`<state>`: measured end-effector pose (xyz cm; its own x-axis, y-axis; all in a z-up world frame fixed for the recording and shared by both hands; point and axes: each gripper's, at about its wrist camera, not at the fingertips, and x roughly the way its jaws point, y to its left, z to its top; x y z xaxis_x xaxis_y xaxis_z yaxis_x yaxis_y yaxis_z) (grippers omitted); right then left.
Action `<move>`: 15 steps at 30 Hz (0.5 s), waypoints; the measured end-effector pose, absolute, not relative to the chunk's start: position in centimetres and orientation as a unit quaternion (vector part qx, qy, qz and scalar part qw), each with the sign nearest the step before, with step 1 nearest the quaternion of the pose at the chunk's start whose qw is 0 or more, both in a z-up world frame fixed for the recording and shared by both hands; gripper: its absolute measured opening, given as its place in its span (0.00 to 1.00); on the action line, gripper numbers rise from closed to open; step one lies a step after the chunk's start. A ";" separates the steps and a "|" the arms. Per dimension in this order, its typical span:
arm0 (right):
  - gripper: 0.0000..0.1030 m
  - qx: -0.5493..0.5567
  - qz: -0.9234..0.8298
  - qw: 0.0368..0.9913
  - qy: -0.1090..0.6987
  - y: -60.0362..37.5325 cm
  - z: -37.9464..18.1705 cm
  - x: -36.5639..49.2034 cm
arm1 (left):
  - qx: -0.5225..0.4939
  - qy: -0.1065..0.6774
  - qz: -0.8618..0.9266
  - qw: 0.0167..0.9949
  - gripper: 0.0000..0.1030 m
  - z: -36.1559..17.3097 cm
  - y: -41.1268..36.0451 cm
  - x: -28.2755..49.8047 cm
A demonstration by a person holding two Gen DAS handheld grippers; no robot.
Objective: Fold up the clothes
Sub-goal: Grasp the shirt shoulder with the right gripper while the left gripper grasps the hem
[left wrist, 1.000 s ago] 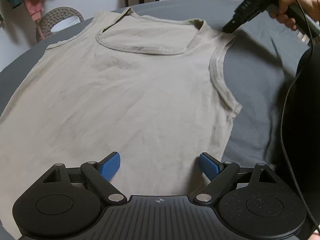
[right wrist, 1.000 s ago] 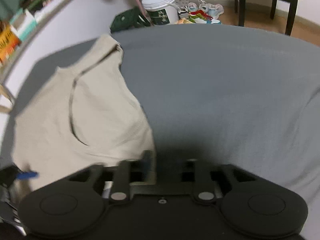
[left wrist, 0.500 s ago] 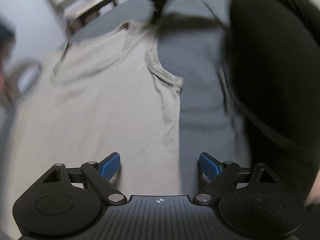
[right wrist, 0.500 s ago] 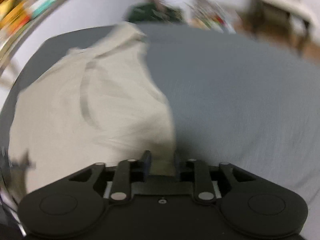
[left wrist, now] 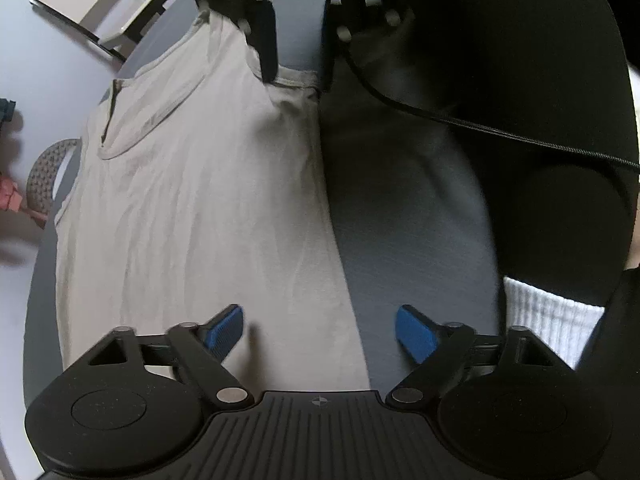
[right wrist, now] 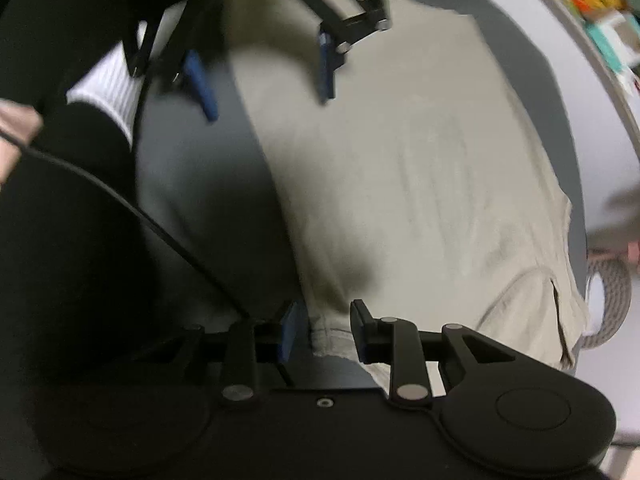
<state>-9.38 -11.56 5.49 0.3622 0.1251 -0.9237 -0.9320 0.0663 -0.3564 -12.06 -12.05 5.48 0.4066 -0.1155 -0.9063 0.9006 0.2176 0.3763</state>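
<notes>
The tank top (left wrist: 192, 208) lay flat on the grey bed (left wrist: 408, 216), front up, no fold made yet; whole job left, by the look of it. The right gripper (right wrist: 322, 332) sat at the top's shoulder strap, jaws narrow w/ the strap hem between them, though whether they pinched it or only straddled it couldn't be told. The left gripper (left wrist: 320, 330) hovered over the top's hem end, jaws wide, one blue pad above the cloth and one off its side edge over the bed. Nothing gripped there.

Likely next: left closes on the hem corner, then both carry that side across the top.

Around the top: a cable (left wrist: 480, 124) trailing beside it, the person's dark clothing (left wrist: 540, 120) and a white cuff (left wrist: 548, 316) close to its edge, a chair (left wrist: 100, 4) and a basket (left wrist: 44, 176) beyond. The cable could snag.
</notes>
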 end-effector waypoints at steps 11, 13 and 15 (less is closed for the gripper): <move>0.03 -0.510 0.390 0.663 0.385 -11.9 5.1 -8.6 | 0.438 0.442 -0.395 0.676 0.50 5.7 -11.0 -11.0; 0.03 -0.496 0.386 0.680 0.377 -12.1 6.0 -8.4 | 0.432 0.445 -0.394 0.678 0.50 5.7 -10.7 -10.9; 0.03 -0.482 0.381 0.696 0.372 -12.3 6.9 -8.1 | 0.431 0.442 -0.392 0.682 0.51 5.8 -10.5 -10.9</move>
<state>-8.08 -12.28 6.95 0.4330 0.1717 -0.8849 -0.8890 0.2438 -0.3877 -10.94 -10.49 5.78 0.3020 -0.1526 -0.9410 0.9158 0.3207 0.2419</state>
